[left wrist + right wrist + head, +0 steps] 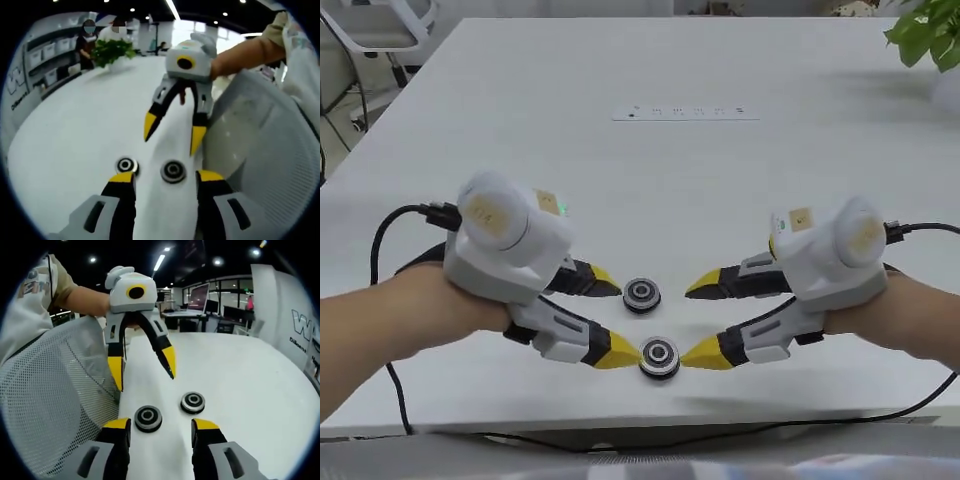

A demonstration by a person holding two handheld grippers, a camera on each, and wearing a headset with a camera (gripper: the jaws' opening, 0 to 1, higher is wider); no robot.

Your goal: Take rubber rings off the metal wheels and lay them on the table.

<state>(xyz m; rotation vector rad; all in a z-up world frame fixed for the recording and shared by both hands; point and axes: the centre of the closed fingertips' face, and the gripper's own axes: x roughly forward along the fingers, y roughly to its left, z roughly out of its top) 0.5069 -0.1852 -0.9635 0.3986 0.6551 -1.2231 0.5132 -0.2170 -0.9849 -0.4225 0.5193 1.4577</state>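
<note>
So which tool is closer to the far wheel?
Left. The left tool has a tip almost against the far wheel; the right tool stands a clear gap off, opposite.

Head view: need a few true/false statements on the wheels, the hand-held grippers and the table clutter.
1. The far metal wheel and the near metal wheel lie apart on the table. True.
2. The left hand-held gripper is shut on a wheel. False: its jaws stand apart.
3. The right hand-held gripper is open. True.
4. The plant stands between the wheels. False: it is at the far right corner.
5. A white power strip lies beyond the wheels. True.
</note>
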